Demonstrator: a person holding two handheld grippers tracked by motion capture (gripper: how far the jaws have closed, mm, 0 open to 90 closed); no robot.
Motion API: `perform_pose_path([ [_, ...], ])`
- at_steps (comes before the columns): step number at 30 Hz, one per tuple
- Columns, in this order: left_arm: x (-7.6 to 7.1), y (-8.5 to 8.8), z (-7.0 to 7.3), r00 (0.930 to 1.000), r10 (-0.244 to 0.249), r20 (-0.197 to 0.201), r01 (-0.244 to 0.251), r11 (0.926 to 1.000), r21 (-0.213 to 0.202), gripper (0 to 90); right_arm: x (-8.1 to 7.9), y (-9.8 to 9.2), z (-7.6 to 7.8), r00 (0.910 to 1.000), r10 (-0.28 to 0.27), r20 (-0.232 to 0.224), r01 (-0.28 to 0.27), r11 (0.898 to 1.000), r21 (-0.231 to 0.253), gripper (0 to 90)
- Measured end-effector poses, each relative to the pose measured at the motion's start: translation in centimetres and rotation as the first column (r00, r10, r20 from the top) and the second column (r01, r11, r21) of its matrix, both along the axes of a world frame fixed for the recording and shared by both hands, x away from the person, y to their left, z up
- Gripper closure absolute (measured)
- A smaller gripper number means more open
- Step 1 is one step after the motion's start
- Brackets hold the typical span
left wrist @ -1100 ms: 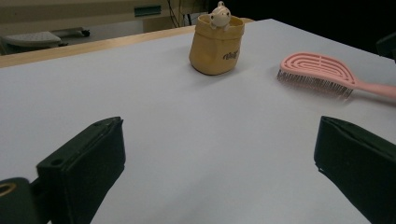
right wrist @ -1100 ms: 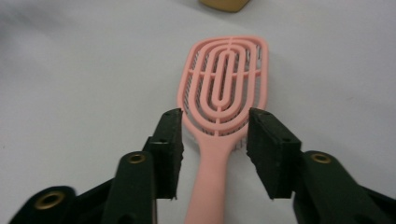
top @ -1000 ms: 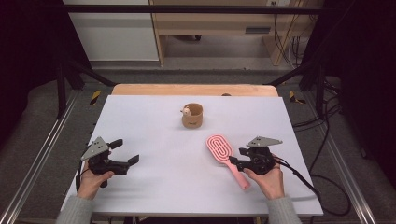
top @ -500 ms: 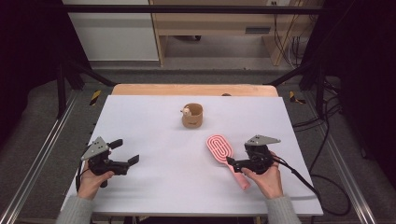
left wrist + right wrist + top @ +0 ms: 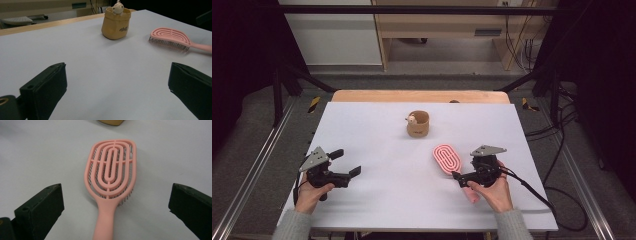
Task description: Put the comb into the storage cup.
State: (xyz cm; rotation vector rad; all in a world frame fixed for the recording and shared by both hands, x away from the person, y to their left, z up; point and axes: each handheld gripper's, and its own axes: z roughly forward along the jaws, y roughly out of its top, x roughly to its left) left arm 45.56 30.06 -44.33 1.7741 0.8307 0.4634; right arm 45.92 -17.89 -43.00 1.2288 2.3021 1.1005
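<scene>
My right gripper point(image 5: 467, 176) sits at the lower right of the high view, its jaws spread wide; they have just been opening, and the pink hairbrush point(image 5: 447, 159) lies between them without either pad pressing on it. In my right gripper view the hairbrush point(image 5: 110, 172) fills the middle of the frame, bristles down on the white table point(image 5: 377, 135), its handle running to the bottom edge between my two black jaws. My left gripper point(image 5: 346, 165) rests at the lower left of the high view, jaws apart with nothing between them. The tan pouch point(image 5: 417, 124) with a small figure peeking from its top stands upright at upper centre, well apart from both grippers.
</scene>
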Motion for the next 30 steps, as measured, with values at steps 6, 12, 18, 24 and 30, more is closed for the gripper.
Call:
perform_pose_path([
  [6, 0.0, 0.0, 0.0, 1.0000, 0.000, 0.000, 0.000, 1.0000, 0.000, 1.9, 0.1, 0.4, -0.4, 0.9997, 0.017, -0.016, -0.017, 1.000, -0.013, 0.3],
  [12, 0.0, 0.0, 0.0, 1.0000, 0.000, 0.000, 0.000, 1.0000, 0.001, 1.9, 0.2, 0.8, -0.9, 0.9991, 0.016, -0.039, -0.017, 0.999, -0.033, 0.4],
  [18, 0.0, 0.0, 0.0, 1.0000, 0.000, -0.001, 0.000, 1.0000, 0.001, 1.9, 0.4, 1.1, -1.5, 0.9978, 0.016, -0.065, -0.021, 0.998, -0.065, 1.8],
  [24, 0.0, 0.0, 0.0, 1.0000, -0.001, -0.001, 0.001, 1.0000, 0.001, 1.9, 0.5, 1.3, -2.0, 0.9957, 0.008, -0.092, -0.016, 0.996, -0.084, 5.6],
  [30, 0.0, 0.0, 0.0, 1.0000, -0.001, 0.000, 0.001, 1.0000, 0.000, 1.9, 0.6, 1.6, -2.5, 0.9917, 0.019, -0.127, -0.033, 0.994, -0.105, 12.8],
])
